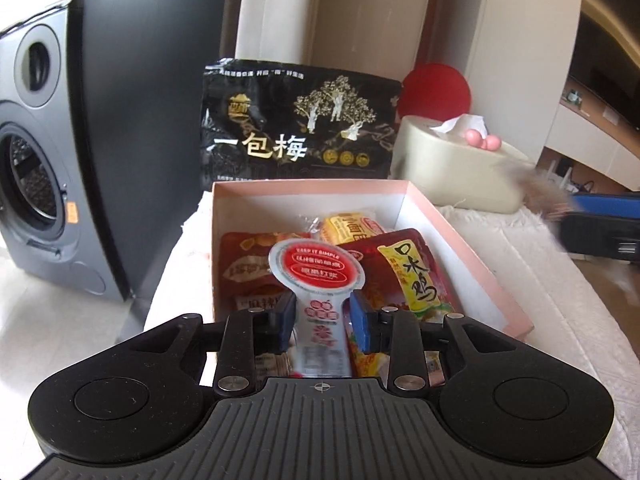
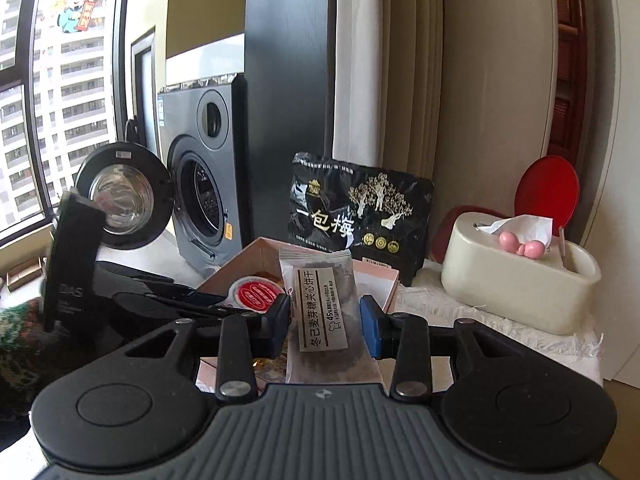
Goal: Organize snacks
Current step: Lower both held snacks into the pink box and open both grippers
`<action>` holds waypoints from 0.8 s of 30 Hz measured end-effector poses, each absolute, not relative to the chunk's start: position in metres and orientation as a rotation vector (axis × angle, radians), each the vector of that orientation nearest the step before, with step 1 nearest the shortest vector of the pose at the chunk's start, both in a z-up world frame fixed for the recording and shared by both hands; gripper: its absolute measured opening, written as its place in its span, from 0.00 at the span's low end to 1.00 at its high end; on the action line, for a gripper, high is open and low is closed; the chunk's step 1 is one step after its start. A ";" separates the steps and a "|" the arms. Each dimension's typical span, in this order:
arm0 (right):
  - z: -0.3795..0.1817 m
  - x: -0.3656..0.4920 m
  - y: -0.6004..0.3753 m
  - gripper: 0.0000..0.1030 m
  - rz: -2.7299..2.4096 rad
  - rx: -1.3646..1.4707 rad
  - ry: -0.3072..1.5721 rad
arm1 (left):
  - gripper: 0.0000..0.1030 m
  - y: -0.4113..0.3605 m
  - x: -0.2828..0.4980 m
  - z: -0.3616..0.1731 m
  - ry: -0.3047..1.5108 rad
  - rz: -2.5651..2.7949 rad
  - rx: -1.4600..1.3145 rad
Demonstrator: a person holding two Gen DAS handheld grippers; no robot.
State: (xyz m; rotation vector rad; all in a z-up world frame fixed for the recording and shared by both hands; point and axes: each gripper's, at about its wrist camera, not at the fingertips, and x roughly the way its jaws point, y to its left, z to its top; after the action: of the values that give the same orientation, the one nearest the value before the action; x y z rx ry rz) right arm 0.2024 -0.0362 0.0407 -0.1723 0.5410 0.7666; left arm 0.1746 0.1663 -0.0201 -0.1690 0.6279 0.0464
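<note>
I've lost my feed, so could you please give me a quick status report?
Left gripper holds a red-lidded sauce packet above the pink box. Right gripper shut on a biscuit packet. Nothing blocking the box.

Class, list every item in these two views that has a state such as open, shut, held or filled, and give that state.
Left gripper: holds the clear red-lidded sachet.
Right gripper: shut on the clear biscuit packet with white label.
Pink cardboard box: lidless, holding snack packs.
Grey washing machine: round door swung open.
Cream tissue box: a tissue sticking out.
Black plum bag: upright behind the box.
</note>
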 end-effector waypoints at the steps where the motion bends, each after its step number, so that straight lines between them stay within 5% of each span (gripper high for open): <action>1: 0.036 0.210 -0.029 0.36 0.763 -0.182 0.556 | 0.33 0.168 0.170 -0.017 0.613 0.053 -0.174; 11: 0.003 0.284 0.050 0.37 0.721 -0.161 0.658 | 0.33 0.149 0.150 0.000 0.594 0.076 -0.050; 16: -0.012 0.290 0.050 0.49 0.716 -0.149 0.753 | 0.33 0.149 0.147 -0.003 0.602 0.085 -0.063; 24: 0.014 0.231 -0.015 0.74 0.690 -0.049 0.625 | 0.33 0.138 0.099 0.013 0.470 0.115 -0.136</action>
State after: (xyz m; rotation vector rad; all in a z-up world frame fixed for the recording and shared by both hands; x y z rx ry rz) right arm 0.2310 -0.0154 0.0142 -0.0494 0.6249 0.6897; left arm 0.0988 0.1381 0.0126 -0.1358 0.4699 0.1153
